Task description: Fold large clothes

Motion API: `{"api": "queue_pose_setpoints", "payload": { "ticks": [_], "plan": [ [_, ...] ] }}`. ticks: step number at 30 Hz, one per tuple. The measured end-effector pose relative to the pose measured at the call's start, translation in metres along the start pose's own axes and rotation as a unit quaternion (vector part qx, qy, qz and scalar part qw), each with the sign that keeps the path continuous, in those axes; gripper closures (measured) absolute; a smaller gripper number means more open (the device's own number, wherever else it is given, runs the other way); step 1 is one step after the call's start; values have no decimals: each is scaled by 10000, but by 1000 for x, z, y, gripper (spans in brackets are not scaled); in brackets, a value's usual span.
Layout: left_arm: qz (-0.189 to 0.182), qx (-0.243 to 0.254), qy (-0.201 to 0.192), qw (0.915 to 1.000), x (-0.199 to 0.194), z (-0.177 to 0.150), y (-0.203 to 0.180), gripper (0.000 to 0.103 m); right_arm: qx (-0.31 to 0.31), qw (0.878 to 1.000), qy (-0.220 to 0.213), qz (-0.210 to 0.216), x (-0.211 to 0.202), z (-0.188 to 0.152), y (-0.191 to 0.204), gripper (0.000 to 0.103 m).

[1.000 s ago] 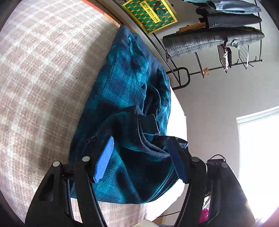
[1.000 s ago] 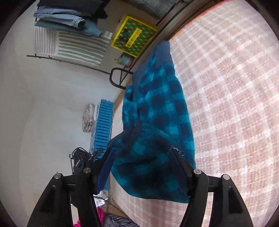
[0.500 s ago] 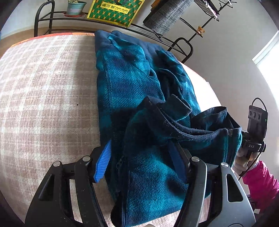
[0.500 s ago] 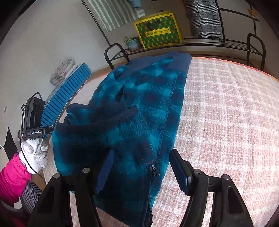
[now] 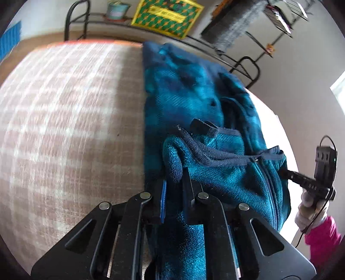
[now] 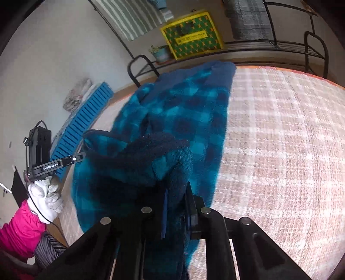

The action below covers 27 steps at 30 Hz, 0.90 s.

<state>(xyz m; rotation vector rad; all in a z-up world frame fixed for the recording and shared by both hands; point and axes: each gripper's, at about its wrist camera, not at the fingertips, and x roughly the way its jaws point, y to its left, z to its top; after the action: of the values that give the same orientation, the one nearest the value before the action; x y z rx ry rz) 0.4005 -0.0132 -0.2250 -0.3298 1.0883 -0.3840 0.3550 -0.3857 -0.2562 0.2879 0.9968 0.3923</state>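
Observation:
A teal and navy checked fleece jacket [image 5: 183, 90] [image 6: 183, 107] lies lengthwise on a pink plaid cover [image 5: 64, 129] [image 6: 280, 150]. Its near end is bunched and lifted. My left gripper [image 5: 174, 178] is closing, and a fold of fleece beside the zip is pinched between its blue pads. My right gripper [image 6: 175, 189] is closing too, with a thick roll of the jacket's near edge squeezed between its pads. Each view shows the other gripper at the far corner of the same bunched end, held by a white-gloved hand [image 6: 45, 198] [image 5: 310, 211].
A black metal rack [image 6: 280, 46] runs behind the cover, bearing a yellow-green bag [image 5: 168, 17] [image 6: 192, 35] and a plant pot [image 6: 160, 52]. Clothes hang above it. A blue slatted panel [image 6: 86, 116] lies on the floor. A pink sleeve [image 6: 19, 228] is close by.
Both grippers went from wide open around the jacket's near end to clamped on its fabric. Both views rolled upright and the near end bunched up between the grippers.

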Motion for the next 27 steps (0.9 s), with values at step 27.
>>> {"api": "queue_pose_setpoints", "payload": {
  "ticks": [27],
  "plan": [
    [274,1560,-143,9873,33,-6,-59,66,-1433,9860,20,-851,43,1,63,74]
  ]
}}
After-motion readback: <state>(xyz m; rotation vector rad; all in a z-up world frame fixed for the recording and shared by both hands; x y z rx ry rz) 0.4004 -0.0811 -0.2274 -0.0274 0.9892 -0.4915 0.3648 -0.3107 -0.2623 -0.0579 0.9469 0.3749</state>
